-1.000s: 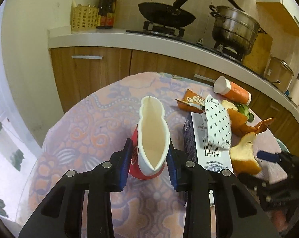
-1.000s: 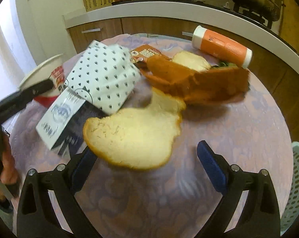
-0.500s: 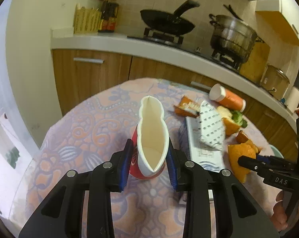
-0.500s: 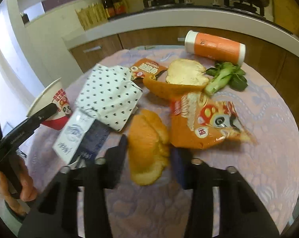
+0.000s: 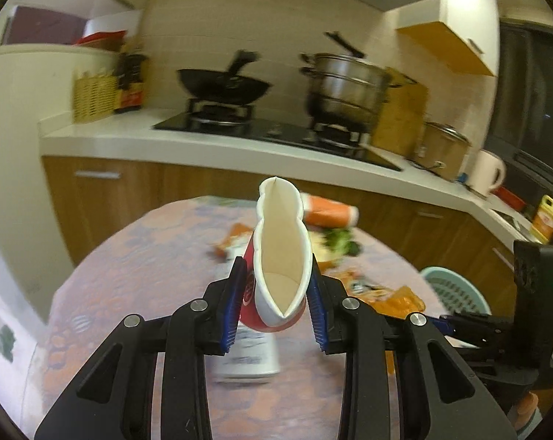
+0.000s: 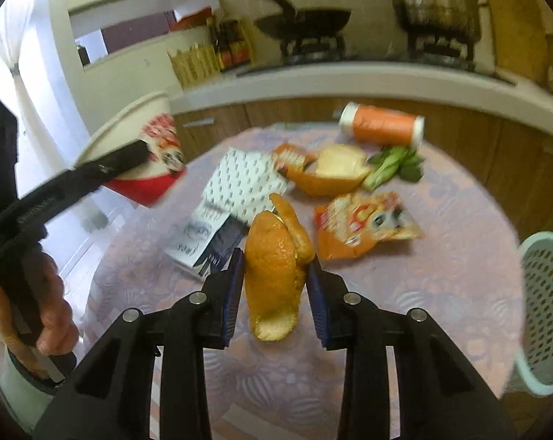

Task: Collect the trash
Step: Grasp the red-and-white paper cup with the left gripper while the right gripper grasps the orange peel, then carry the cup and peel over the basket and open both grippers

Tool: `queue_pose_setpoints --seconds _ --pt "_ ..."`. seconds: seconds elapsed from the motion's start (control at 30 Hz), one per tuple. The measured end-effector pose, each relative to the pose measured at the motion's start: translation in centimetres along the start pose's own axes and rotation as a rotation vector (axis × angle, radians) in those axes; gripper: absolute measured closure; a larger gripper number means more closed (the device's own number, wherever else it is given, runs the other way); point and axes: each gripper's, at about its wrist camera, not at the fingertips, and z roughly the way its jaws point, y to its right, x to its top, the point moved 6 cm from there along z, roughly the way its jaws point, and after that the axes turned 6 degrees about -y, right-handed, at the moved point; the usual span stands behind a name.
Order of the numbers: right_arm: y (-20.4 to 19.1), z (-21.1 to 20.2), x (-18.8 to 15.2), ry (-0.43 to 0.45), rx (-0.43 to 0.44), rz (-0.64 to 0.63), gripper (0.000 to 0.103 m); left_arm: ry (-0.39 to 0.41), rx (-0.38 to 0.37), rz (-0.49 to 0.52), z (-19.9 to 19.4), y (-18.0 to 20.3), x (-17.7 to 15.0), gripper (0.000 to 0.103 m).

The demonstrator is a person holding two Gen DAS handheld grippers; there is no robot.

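Note:
My left gripper [image 5: 276, 269] is shut on a squashed red-and-white paper cup [image 5: 280, 227], held above the patterned round table [image 5: 137, 256]. From the right wrist view the same cup [image 6: 148, 154] hangs at the left, above the table's edge. My right gripper [image 6: 275, 262] has a curled orange peel [image 6: 272, 293] between its blue pads; the jaws are still closing and the pads press its sides. The peel hangs clear of the table. On the table lie a snack bag [image 6: 364, 223], a dotted paper bag [image 6: 239, 183], a carton [image 6: 206, 242], another peel [image 6: 331, 172], greens [image 6: 393, 165] and an orange bottle [image 6: 382, 124].
A pale green perforated basket [image 6: 544, 293] stands beside the table at the right, below its rim. Behind the table runs a kitchen counter [image 5: 239, 146] with a wok and a steamer pot. A hand [image 6: 45, 300] holds the left gripper's handle at the lower left.
The right gripper shut on the orange peel and lifted it off the table. The left gripper rose with the cup. Both views now look further over the table.

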Motion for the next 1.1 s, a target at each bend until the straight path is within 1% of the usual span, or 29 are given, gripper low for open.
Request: queue_pose_setpoints --seconds 0.03,0.1,0.2,0.33,0.47,0.6,0.73,0.87,1.0,1.1 --pt "0.5 -1.2 0.3 0.029 -0.023 -0.001 0.073 -0.004 -0.021 0.005 0.2 0.7 0.1 0.073" --pt "1.5 -3.0 0.5 0.058 -0.037 0.011 0.073 -0.016 -0.074 0.018 0.7 2.6 0.4 0.073" --pt "3.5 -5.0 0.7 0.102 -0.087 0.034 0.073 -0.042 -0.176 0.046 1.9 6.2 1.0 0.073" --pt "7.9 -7.7 0.6 0.155 -0.181 0.103 0.073 -0.083 -0.251 0.084 3.8 10.0 1.3 0.073" --pt "12.9 -9.5 -0.3 0.182 -0.26 0.189 0.073 -0.157 -0.331 0.129 6.8 14.9 1.3 0.073" --pt "17.3 -10.9 -1.5 0.193 -0.345 0.264 0.073 -0.197 -0.371 0.195 9.3 19.8 1.0 0.073" --pt "21.5 -11.9 -3.3 0.189 -0.402 0.344 0.073 -0.228 -0.403 0.246 11.4 24.0 0.2 0.073" --pt "24.9 -11.9 -4.9 0.175 -0.434 0.424 0.073 -0.267 -0.433 0.299 13.4 27.6 -1.2 0.072" --pt "28.3 -11.0 -6.5 0.142 -0.462 0.508 0.073 -0.321 -0.46 0.31 15.9 29.6 -2.5 0.072" --pt "30.1 -10.2 -7.8 0.111 -0.485 0.551 0.073 -0.358 -0.457 0.297 18.4 30.4 -3.5 0.071"
